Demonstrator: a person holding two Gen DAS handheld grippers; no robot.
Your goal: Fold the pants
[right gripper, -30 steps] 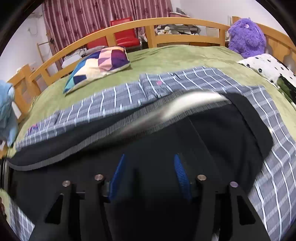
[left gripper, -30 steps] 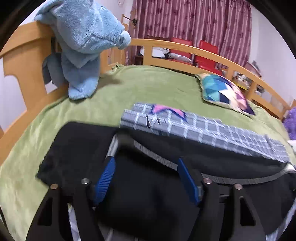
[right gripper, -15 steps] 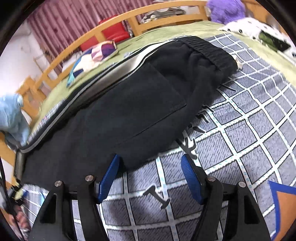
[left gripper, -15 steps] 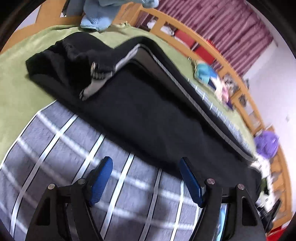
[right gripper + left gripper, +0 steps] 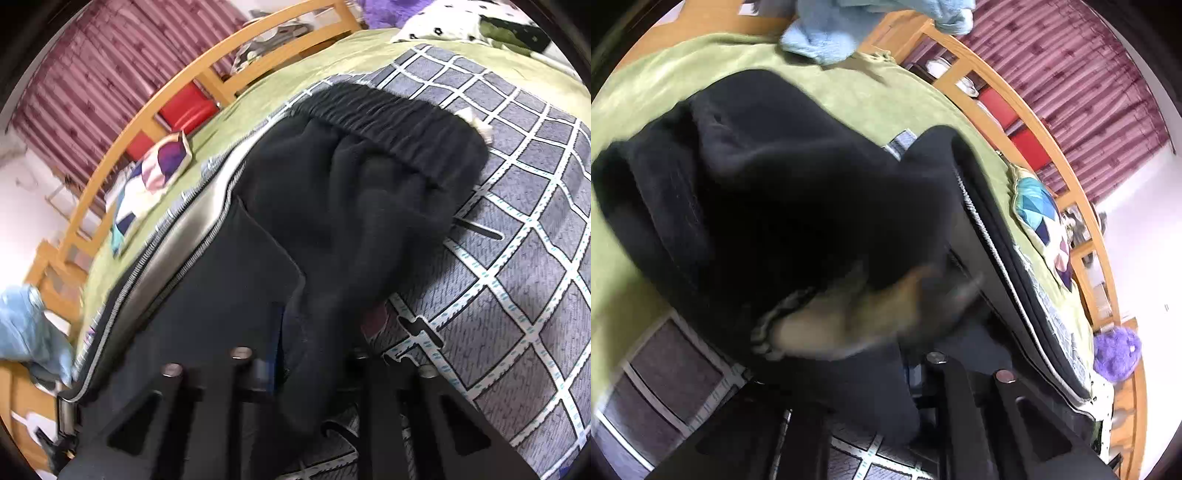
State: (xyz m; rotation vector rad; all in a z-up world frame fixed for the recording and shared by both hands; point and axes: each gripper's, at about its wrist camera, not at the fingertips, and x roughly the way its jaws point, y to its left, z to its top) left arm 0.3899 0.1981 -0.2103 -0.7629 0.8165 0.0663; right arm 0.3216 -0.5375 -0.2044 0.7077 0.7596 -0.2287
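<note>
Left wrist view showed the black pants [image 5: 798, 192] bunched close over the lens, lying on a grey checked blanket [image 5: 668, 373] spread over the green bed cover [image 5: 857, 92]. The left gripper [image 5: 879, 373] had its fingers buried under the dark fabric, so I could not tell whether they were together or apart, though cloth lay right between the finger bases. A blurred tan patch with a ribbed edge sat amid the fabric near the gripper; what it was could not be made out. The pants' grey side stripe [image 5: 1001, 240] ran away to the far right, toward a patterned pillow [image 5: 1041, 221] and a purple plush toy [image 5: 1115, 354] by the wooden bed rail [image 5: 1052, 155]. A light blue plush [image 5: 827, 40] hung at the far left. In the right wrist view, the pants [image 5: 369, 192] stretched with their long axis from far right to near left, the elastic waistband [image 5: 399, 118] at the far right end on the checked blanket [image 5: 535, 258]. The right gripper [image 5: 314, 350] had a fold of the pants running between its fingers, one blue pad [image 5: 275, 350] showing against the cloth; it looked clamped on that fold. Red chairs [image 5: 184, 107] and maroon curtains [image 5: 110, 66] stood beyond the rail.
</note>
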